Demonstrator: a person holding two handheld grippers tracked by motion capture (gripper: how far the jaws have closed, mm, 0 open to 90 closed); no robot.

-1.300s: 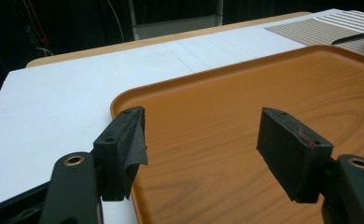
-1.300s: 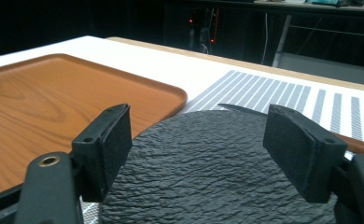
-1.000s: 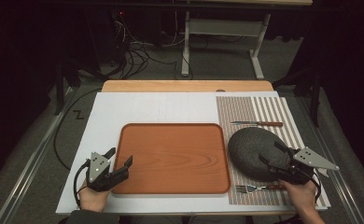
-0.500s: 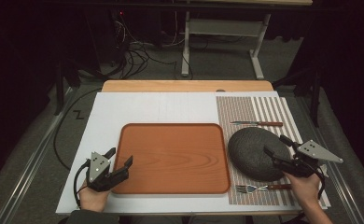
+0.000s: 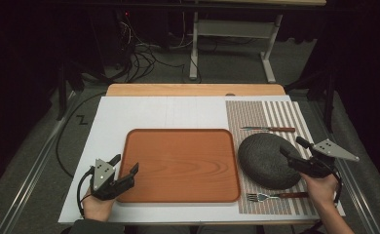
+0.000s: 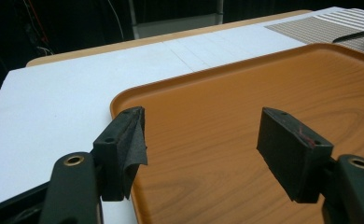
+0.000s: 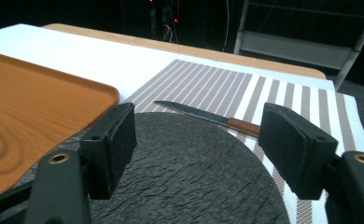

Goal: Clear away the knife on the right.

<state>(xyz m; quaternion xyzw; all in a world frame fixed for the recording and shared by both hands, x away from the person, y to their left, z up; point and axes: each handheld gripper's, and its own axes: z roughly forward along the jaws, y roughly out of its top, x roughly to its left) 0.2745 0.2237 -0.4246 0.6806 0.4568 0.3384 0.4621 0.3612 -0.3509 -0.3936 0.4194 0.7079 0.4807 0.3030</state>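
While the right gripper [image 5: 295, 155] hangs over the right edge of the dark slate plate [image 5: 266, 160], its jaws are spread wide with nothing between them, so it's released and not gripping anything; I can't tell if it actually touches the plate. Using that plate as the anchor: it sits on the striped placemat [image 5: 271, 114], just right of the wooden tray [image 5: 178, 165]. A knife [image 5: 268, 129] lies on the mat just behind the plate, a fork [image 5: 275, 196] just in front of it. Well to the left of the plate, at the tray's near left corner, the left gripper [image 5: 124, 165] is wide open too, holding nothing, one jaw over the white board [image 5: 144, 114] and the other over the tray. The right gripper view gets you stuff the high view doesn't, like the plate's rough stone texture [image 7: 194, 172] and the knife's blade tip [image 7: 189, 111] pointing toward the tray edge [image 7: 101, 91]. The left gripper view shows a loose flap of pad material peeling off one jaw pad [image 6: 131, 135], way too small to spot from above. Room-wise, the tray's flat surface is bare, and the board behind the tray is open too.
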